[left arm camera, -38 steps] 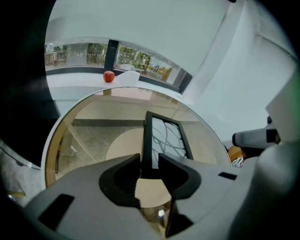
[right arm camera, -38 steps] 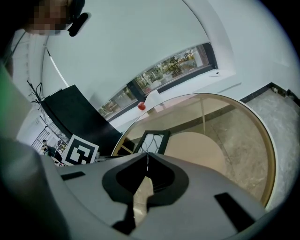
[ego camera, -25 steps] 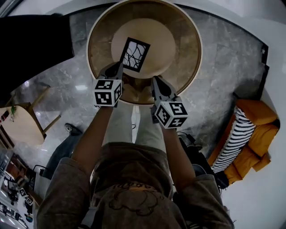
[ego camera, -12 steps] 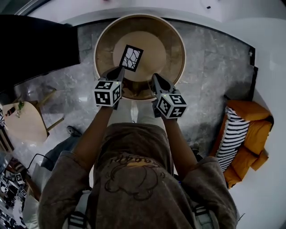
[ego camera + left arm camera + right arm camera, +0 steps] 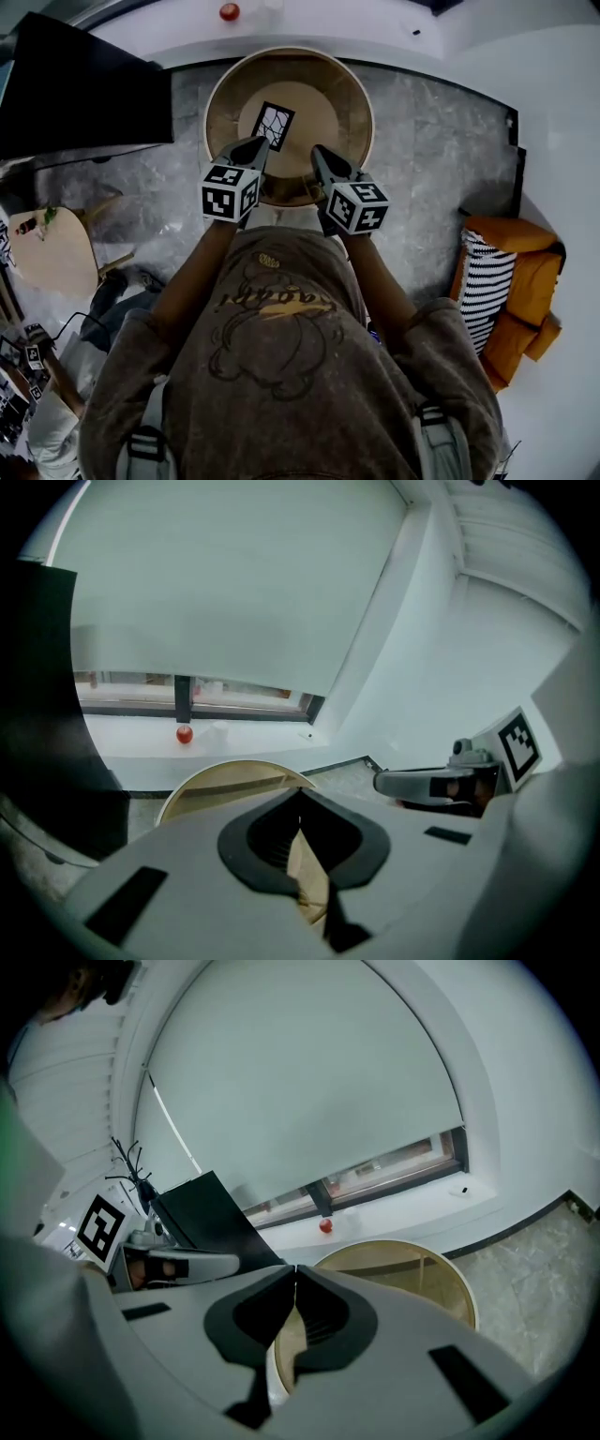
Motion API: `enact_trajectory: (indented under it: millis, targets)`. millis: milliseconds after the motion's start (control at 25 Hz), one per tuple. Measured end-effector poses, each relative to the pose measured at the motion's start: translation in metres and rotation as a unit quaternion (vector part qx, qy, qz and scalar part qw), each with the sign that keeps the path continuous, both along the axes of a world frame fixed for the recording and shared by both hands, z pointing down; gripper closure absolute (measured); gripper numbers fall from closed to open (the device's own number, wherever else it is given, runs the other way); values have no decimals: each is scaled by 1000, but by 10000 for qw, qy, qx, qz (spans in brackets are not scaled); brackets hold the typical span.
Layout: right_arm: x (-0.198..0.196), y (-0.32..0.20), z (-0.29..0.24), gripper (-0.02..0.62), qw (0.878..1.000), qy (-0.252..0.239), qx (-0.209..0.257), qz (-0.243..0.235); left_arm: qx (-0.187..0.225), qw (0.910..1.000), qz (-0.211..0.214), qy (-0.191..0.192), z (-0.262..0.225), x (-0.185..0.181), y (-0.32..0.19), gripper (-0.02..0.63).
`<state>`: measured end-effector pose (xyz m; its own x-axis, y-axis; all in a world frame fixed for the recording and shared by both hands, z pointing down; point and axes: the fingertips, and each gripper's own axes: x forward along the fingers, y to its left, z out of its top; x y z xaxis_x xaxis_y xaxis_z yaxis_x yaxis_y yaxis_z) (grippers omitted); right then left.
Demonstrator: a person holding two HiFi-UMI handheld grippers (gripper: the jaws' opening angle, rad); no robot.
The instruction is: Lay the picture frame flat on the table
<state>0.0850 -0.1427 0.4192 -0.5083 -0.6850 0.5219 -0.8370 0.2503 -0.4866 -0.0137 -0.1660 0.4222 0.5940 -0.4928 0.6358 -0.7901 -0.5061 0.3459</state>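
Head view: round wooden table at top centre. The picture frame lies flat on it, left of middle, patterned face up. Left gripper and right gripper hang over the table's near edge, both clear of the frame. Orange sofa at right edge.

Left gripper view: jaws closed tip to tip with nothing between them. Table rim behind, red ball on the sill.

Right gripper view: jaws closed and empty, with the table beyond.
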Motion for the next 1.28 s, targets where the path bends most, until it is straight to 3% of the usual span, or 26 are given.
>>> enact_trajectory:
  millis: [520,920,1280]
  targets:
    - [0,29,-81,575,9961,163,798,-333,663,9972,248,249,-80,-1,27,588]
    - [6,23,-141,575,9854,309,1620,-418,1299,9888,481,557,-134,11,31,588]
    - [0,19,-163,575,9794,293,1927,-532,1693,9826,456,616,-162,8,26,588]
